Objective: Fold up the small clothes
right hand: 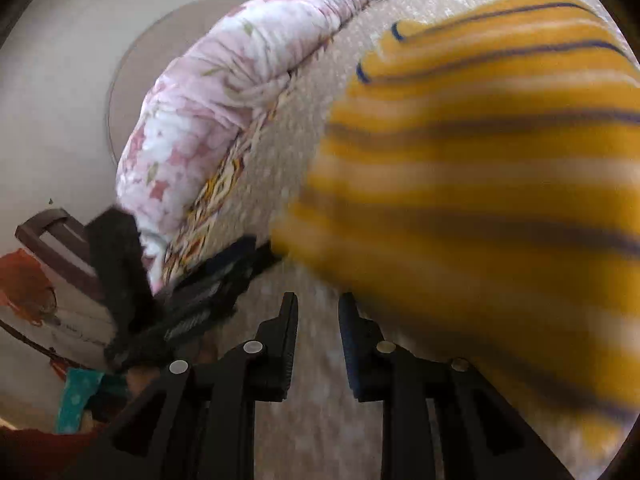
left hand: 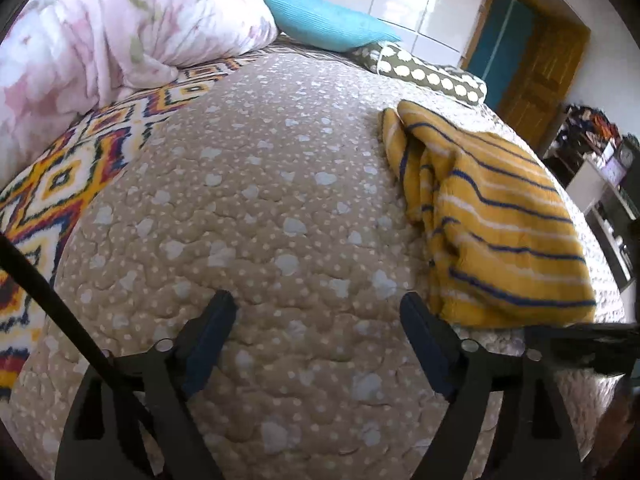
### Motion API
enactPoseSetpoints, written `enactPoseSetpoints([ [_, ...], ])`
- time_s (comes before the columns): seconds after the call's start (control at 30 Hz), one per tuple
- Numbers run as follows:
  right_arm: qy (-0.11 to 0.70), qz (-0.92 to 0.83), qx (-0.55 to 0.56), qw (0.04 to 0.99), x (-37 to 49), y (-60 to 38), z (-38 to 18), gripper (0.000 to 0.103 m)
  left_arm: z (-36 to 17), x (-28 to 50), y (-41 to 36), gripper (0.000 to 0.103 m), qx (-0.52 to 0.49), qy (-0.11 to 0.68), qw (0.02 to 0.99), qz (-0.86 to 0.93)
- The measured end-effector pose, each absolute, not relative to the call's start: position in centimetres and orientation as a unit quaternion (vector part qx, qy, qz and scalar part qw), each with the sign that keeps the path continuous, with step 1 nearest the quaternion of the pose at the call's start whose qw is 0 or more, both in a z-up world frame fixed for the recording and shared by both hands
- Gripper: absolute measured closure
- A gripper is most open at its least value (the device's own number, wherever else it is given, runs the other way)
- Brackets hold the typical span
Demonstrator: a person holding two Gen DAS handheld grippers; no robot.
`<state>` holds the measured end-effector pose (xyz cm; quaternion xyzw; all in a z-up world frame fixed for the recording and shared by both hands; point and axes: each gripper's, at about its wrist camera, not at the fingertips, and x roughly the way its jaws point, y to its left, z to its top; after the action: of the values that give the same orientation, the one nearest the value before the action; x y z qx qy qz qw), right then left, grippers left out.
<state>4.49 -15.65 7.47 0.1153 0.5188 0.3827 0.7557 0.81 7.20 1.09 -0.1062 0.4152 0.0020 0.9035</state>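
Note:
A yellow garment [left hand: 500, 216] with blue and white stripes lies folded over on the right part of a beige spotted quilt [left hand: 260, 200]. My left gripper [left hand: 317, 298] hovers over bare quilt with its jaws wide open and nothing between them; its right finger is just left of the garment's near corner. In the right wrist view the same garment [right hand: 480, 160] fills the right side, blurred. My right gripper [right hand: 318, 299] has its jaws close together with a narrow gap, only quilt showing through it. The garment's edge lies just outside its right finger.
A pink floral duvet [left hand: 100, 40] is bunched at the back left on a zigzag-patterned blanket [left hand: 60, 184]. A blue pillow [left hand: 324, 24] and a polka-dot pillow [left hand: 432, 76] lie at the bed's far end. A wooden door [left hand: 536, 72] and cluttered shelves [left hand: 600, 152] stand beyond the right edge.

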Motion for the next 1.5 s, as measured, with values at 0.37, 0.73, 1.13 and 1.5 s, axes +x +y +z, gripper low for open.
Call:
enactPoseSetpoints([
  [0.37, 0.467, 0.27, 0.165, 0.826, 5.2, -24.1, 7.4, 0.071, 0.7, 1.3, 5.8, 0.011, -0.06, 0.433, 0.899, 0.013],
  [0.73, 0.442, 0.214, 0.107, 0.865, -1.4, -26.7, 8.6, 0.065, 0.4, 2.0, 4.8, 0.007, -0.024, 0.453, 0.891, 0.034],
  [1.13, 0.412, 0.163, 0.092, 0.892, -2.5, -28.0, 7.1, 0.041, 0.4, 2.6, 4.4, 0.0, -0.012, 0.473, 0.878, 0.068],
  [1.5, 0.382, 0.165, 0.042, 0.909, -3.4, -26.2, 6.7, 0.027, 1.0, 1.7, 3.6, 0.0, -0.029, 0.47, 0.875, 0.113],
])
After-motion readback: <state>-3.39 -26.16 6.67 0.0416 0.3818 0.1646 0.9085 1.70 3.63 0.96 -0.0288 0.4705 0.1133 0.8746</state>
